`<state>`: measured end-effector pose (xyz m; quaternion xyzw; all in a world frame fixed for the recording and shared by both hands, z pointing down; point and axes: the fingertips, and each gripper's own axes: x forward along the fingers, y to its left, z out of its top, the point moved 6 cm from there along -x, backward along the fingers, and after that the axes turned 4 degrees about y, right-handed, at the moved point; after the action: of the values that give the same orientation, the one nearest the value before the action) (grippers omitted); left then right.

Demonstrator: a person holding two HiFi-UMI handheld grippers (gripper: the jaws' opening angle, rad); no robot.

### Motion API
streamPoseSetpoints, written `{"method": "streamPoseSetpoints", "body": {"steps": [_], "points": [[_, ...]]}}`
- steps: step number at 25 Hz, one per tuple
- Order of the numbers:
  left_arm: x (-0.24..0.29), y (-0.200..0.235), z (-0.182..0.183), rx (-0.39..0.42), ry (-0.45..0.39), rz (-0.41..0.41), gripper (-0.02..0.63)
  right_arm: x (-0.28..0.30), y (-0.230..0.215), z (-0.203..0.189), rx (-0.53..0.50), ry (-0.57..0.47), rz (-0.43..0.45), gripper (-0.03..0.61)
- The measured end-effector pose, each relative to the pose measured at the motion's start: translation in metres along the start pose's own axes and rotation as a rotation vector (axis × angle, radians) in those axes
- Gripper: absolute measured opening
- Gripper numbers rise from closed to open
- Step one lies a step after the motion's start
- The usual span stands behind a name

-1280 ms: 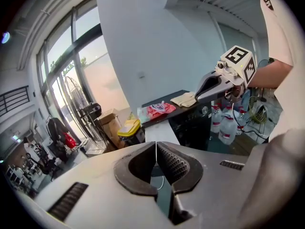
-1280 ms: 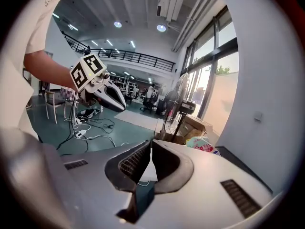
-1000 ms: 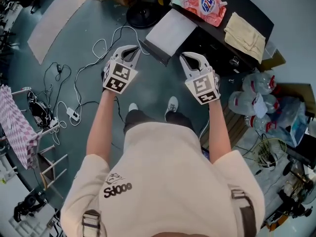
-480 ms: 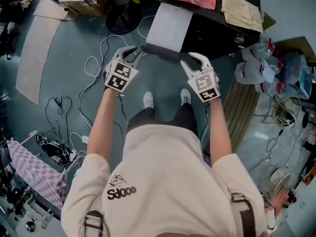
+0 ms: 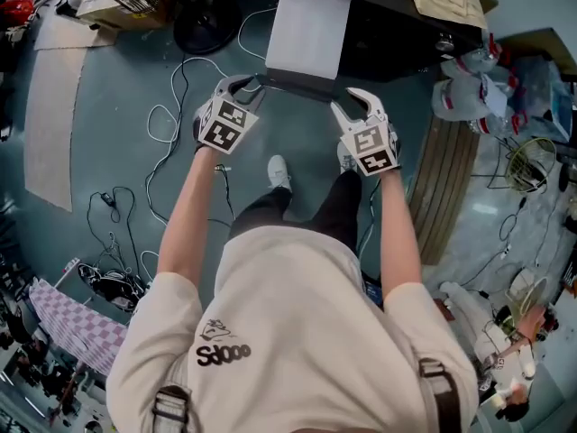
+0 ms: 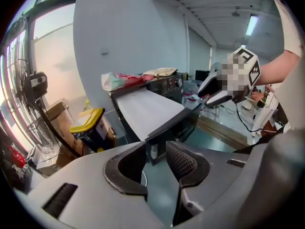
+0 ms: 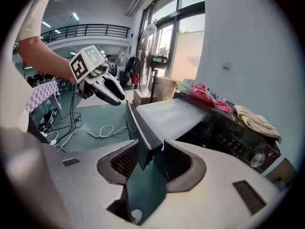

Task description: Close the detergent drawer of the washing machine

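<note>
- Detergent drawer [image 5: 308,34], head view: pulled far out of the dark washing machine [image 5: 401,48], pale top facing up, dark front panel [image 5: 297,83] just ahead of both claws.
- Same view: left claw [image 5: 248,88] at the panel's left end, right claw [image 5: 343,100] at its right end, both angled down and forward. Cables [image 5: 176,106] loose on the floor [image 5: 117,70], below and left of the left claw. Too steep an angle here to judge the gap between jaws and panel.
- Left gripper view: jaws apart, having just been opening, nothing pressed by either pad. Drawer's near corner visible through the gap, just beyond the tips. Right claw off to the upper right.
- Right gripper view: jaws likewise spread, also just been opening. Panel's end edge standing in the gap, close to the left-hand pad, with no clear contact. Pink detergent bag [image 7: 206,95] and folded towel [image 7: 255,119] on the machine top, beyond and to the right. Control knob [image 7: 258,159] clearest here.
- Given only by the gripper views: jaw spread and what sits in each gap. Given only by the head view: how the two claws are spaced along the panel.
- Risks, as a judgement:
  - Pushing with one claw ahead of the other would likely skew the drawer and jam it.
  - Sitting at the very corner, the left claw could slide off the panel's end.
  - Open jaws astride the edge could snag on it.
  - A hard shove might shake the bag or towel loose.
</note>
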<state>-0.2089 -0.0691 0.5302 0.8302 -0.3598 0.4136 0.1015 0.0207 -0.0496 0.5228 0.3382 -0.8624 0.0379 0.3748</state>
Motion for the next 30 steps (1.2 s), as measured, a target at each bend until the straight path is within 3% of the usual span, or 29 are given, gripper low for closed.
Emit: {"method": "streamPoseSetpoints", "body": {"steps": [13,19,30], "points": [[0.032,0.004,-0.016,0.081,0.023,-0.027,0.138,0.029,0.018,-0.038,0.057,0.068,-0.005,0.135],[0.033,0.006,-0.014,0.053,-0.006,-0.012,0.099,0.035,0.019,-0.032,0.078,0.045,-0.016,0.118],[0.032,0.008,-0.01,0.064,0.006,-0.04,0.091,0.032,0.013,-0.025,0.138,0.039,-0.051,0.091]]}}
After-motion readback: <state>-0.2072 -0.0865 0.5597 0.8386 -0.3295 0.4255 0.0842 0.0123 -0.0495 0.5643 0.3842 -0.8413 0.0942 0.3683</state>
